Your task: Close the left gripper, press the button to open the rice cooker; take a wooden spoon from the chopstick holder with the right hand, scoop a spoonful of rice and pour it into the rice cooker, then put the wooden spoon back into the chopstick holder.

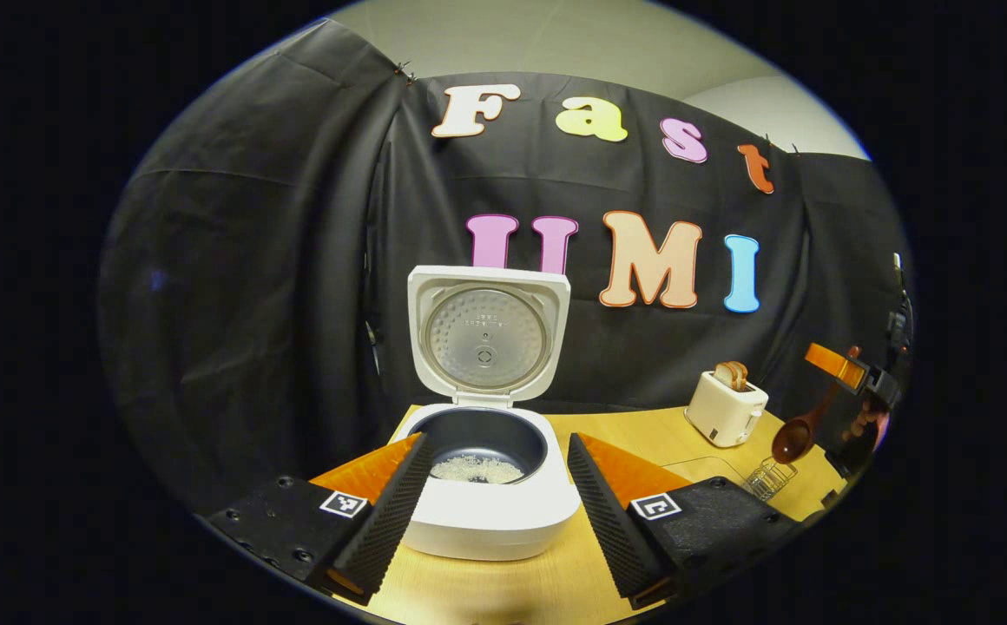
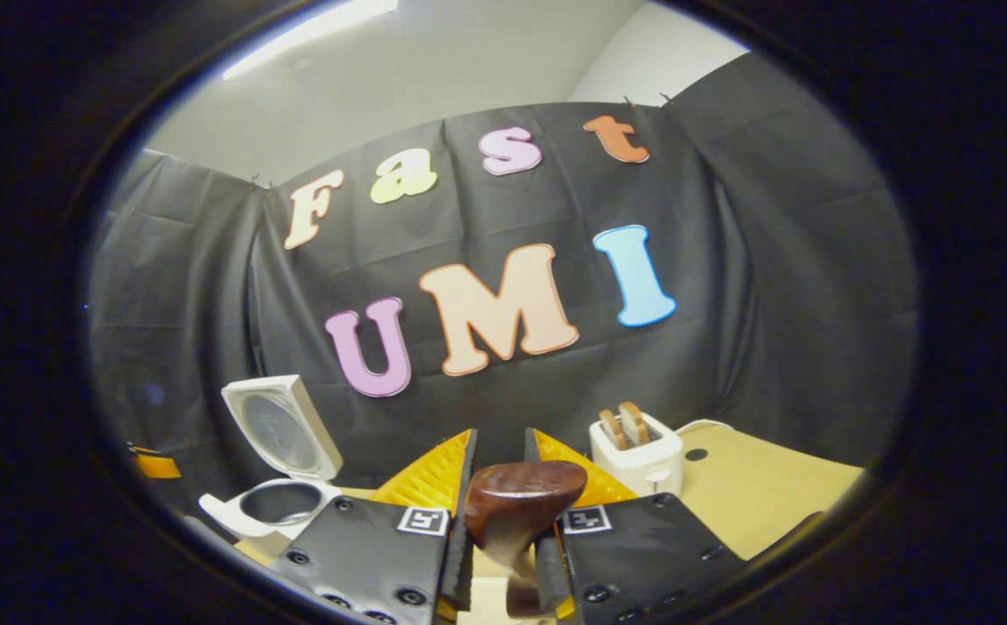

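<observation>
Left gripper (image 1: 495, 486): lower centre of the left gripper view, fingers (image 1: 382, 529) spread wide apart, nothing between them.

Right gripper (image 2: 503, 521): bottom centre of the right gripper view, fingers drawn close, both pressing the wooden spoon (image 2: 516, 503); also at the right edge of the left gripper view, raised.

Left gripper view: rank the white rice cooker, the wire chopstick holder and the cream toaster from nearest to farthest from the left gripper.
1. White rice cooker, lid up, between the left gripper fingers.
2. Wire chopstick holder, low on the right.
3. Cream toaster holding bread, farther back on the right.
</observation>
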